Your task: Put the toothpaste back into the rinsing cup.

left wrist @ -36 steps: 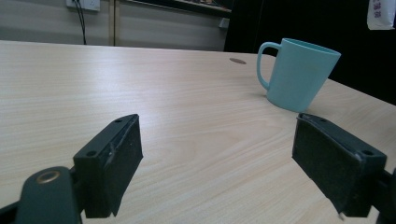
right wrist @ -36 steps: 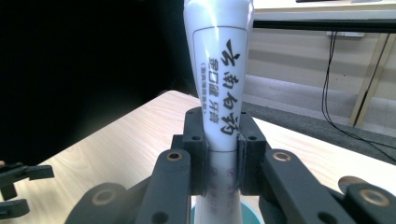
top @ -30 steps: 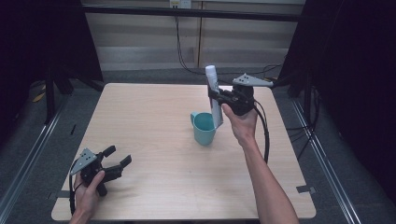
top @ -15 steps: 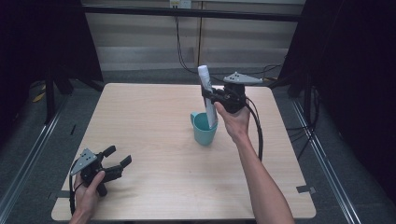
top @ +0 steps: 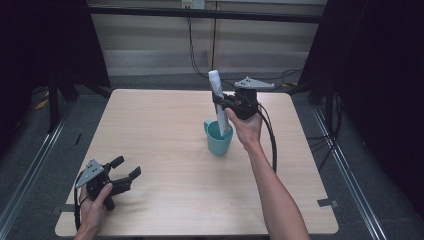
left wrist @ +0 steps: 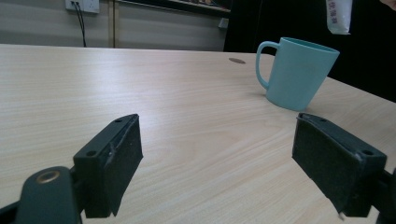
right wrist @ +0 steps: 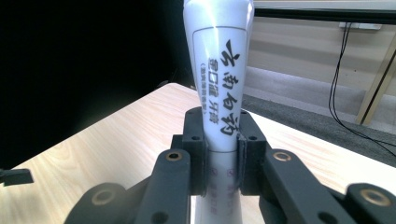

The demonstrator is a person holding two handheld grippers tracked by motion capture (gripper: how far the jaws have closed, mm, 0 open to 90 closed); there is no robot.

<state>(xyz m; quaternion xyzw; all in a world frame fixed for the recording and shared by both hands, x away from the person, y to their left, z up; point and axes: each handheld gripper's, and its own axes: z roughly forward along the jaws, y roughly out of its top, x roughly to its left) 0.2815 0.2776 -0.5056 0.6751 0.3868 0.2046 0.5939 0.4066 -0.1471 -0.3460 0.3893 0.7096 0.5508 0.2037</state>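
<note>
Right tool (top: 223, 102) clamps white tube (top: 218, 102) | tube above teal mug (top: 219, 139)

Only the teal mug (top: 219, 141) interrupts the bare table (top: 165, 125).

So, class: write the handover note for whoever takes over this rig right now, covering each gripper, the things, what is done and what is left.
Right gripper: shut on the white tube, held upright over the teal mug; its lower end is above the rim in the left gripper view.
Left gripper: open, holding nothing, low at the table's near left corner.
Done: tube picked up and brought over the mug.
Left: probably lower the tube into the mug and release.
</note>
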